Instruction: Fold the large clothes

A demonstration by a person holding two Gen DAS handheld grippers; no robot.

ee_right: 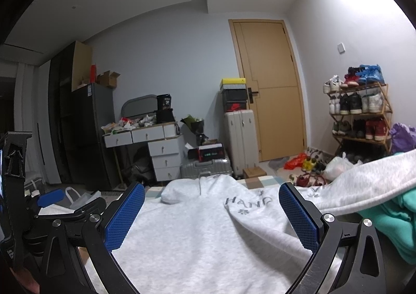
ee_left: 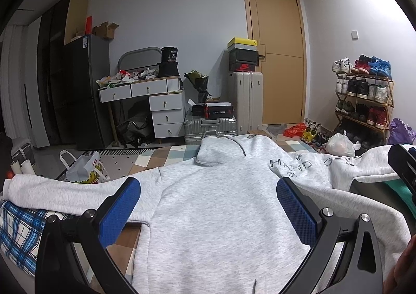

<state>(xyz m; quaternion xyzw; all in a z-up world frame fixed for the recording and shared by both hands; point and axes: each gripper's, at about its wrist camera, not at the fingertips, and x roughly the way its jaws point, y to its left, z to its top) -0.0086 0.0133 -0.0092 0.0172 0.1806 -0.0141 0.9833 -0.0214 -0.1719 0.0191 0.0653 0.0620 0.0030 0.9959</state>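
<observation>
A: Blue pads [ee_left: 119, 212] of the left tool [ee_left: 208, 213] sit closest, spread wide apart with nothing between them but the grey hoodie [ee_left: 221, 210] lying flat just beyond and below.

B: And the hoodie's hood [ee_left: 212, 153]?

A: Straight ahead of the left tool, at the far end of the garment. One sleeve [ee_left: 65, 190] stretches off to the tool's left; the other, lettered "HAND", runs off to its right.

B: What about the right tool [ee_right: 212, 218]?

A: Its fingers are also apart, gripping nothing. The hoodie [ee_right: 202, 236] lies under and ahead of it, lettering between the two pads, slightly to the right of centre. The hood [ee_right: 182, 190] is ahead and left.

B: Anything beside it?

A: A teal garment [ee_right: 390, 218] is bunched just to the right of the right tool, under the raised grey sleeve [ee_right: 369, 179]. The left tool [ee_right: 49, 197] shows off to its left.

B: Underneath?

A: A checked bed cover [ee_left: 166, 157], showing beyond the hood.
</observation>
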